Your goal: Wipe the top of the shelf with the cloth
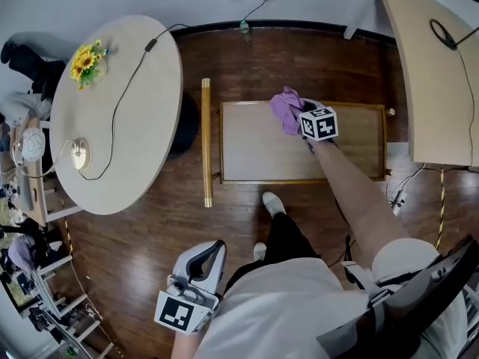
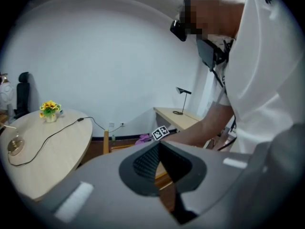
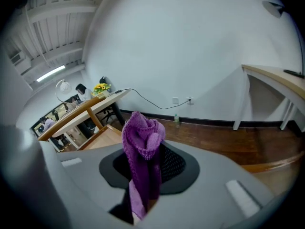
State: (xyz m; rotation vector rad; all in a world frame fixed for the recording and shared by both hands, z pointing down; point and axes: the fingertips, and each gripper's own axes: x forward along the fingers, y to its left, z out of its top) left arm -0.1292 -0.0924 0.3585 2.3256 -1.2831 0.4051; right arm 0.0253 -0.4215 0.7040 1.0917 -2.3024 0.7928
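The right claw (image 1: 302,117) pinches the purple cloth (image 1: 286,109) tight at the upper middle, over the shelf (image 1: 254,152) top, ready to wipe. The left claw (image 1: 212,253), closed and empty, hangs lower left, out of the way.

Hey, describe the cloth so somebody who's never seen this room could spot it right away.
Find the low wooden shelf on the dark floor between the round table and the desk. At its far edge, the right tongs grip a bunched cloth. It is the only purple thing there.
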